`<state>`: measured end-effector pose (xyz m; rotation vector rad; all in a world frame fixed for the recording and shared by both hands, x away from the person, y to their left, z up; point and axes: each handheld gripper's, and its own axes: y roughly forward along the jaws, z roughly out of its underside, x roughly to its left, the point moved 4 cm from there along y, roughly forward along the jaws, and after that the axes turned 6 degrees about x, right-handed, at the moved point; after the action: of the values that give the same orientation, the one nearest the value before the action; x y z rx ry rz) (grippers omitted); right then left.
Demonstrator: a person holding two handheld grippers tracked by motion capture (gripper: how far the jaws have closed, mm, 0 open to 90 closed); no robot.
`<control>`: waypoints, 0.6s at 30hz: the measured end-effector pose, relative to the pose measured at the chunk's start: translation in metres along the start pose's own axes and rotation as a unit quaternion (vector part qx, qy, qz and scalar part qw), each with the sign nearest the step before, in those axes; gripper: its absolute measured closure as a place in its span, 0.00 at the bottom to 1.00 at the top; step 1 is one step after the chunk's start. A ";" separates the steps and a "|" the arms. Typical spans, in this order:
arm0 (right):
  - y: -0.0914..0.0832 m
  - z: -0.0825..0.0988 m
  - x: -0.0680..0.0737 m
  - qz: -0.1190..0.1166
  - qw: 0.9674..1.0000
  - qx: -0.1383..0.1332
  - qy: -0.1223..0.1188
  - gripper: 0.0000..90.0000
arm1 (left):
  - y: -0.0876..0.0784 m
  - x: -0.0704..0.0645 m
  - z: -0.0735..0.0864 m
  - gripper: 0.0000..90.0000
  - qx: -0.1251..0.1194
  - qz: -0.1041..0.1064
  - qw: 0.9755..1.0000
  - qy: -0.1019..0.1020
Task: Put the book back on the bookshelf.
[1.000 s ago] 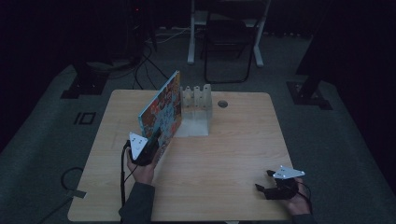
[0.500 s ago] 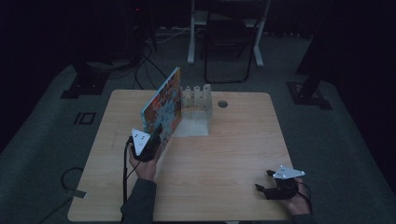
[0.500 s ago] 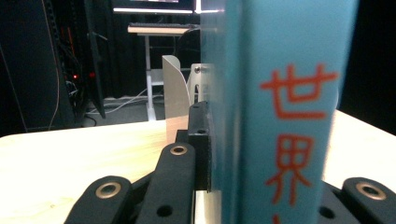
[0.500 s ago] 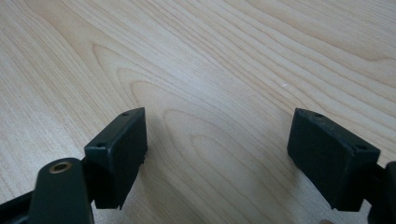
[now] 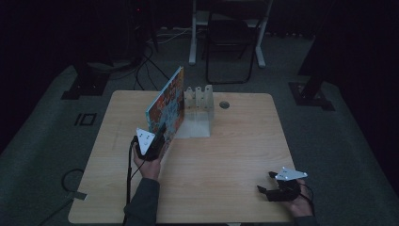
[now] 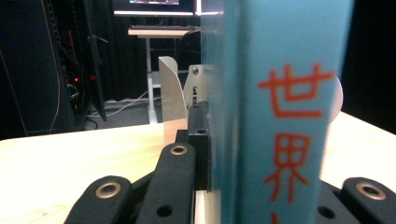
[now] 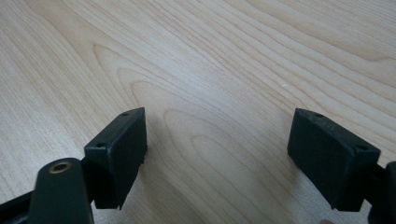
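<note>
A large picture book (image 5: 167, 101) with a colourful cover stands upright on edge on the wooden table (image 5: 235, 141), just left of a white slotted rack (image 5: 200, 110). My left gripper (image 5: 157, 135) is shut on the book's near end. In the left gripper view its teal spine (image 6: 285, 116) with red characters rises between the jaws, and one black pad (image 6: 198, 140) presses its side. The other pad is hidden behind the book. My right gripper (image 5: 266, 184) rests at the table's front right, open. Its pads (image 7: 119, 149) stand wide apart over bare wood.
A round cable hole (image 5: 224, 104) sits in the table right of the rack. Behind the table stand a chair (image 5: 230, 42) and desk legs, and cables run over the dark floor. The room is dim.
My left gripper with the book has edged slightly away from the person, toward the rack. The right gripper has not moved.
</note>
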<state>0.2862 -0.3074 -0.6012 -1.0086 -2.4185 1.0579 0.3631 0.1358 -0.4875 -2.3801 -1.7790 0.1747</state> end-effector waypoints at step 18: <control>0.000 0.000 0.000 0.000 1.000 -0.001 -0.002 0.21 | 0.010 0.001 0.002 0.90 -0.002 -0.007 1.000 -0.002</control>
<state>0.2865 -0.3076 -0.6012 -1.0069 -2.4233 1.0582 0.3726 0.1338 -0.4911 -2.3711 -1.7994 0.1743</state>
